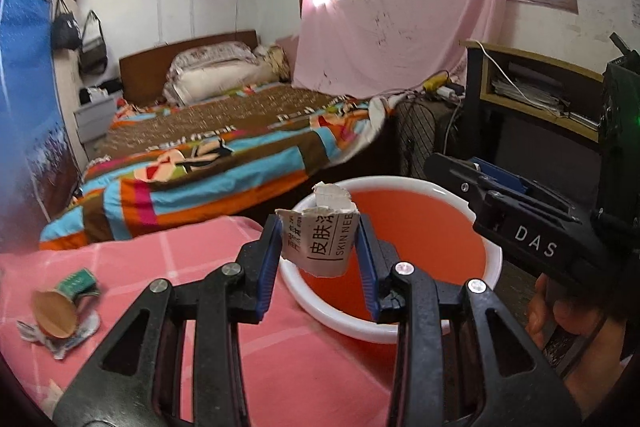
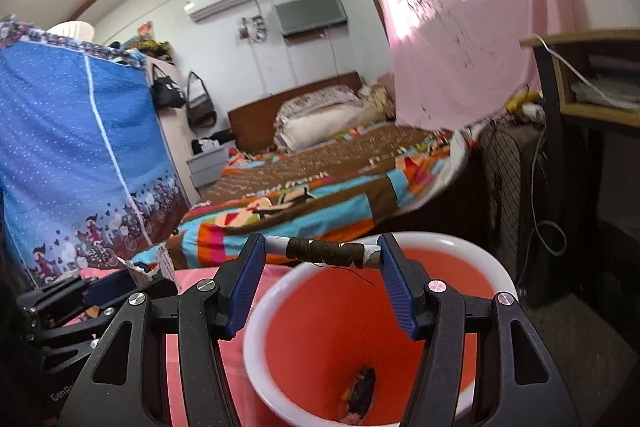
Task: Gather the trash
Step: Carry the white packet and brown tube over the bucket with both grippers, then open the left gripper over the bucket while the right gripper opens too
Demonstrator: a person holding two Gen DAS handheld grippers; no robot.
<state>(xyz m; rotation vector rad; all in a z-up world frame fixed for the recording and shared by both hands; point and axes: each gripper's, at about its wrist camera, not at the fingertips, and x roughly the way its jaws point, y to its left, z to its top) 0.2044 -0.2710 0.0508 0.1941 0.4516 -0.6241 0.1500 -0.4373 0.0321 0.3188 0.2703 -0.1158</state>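
My left gripper (image 1: 318,251) clamped on torn "SKIN" packet (image 1: 320,243), right gripper (image 2: 322,267) marked "DAS" clamped on thread spool (image 2: 324,253), only right view shows dark scrap (image 2: 360,393) in basin (image 2: 256,347).

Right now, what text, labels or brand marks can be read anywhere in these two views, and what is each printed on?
"SKIN NEE", cut off, beside "皮肤" and further Chinese characters: torn paper box held in the left gripper.
"DAS": body of the right gripper, left wrist view.
"GenRo", cut off: left gripper's body, right wrist view.
Bedspread lettering: blurred, reversed, unreadable.
Green scrap: print too small.
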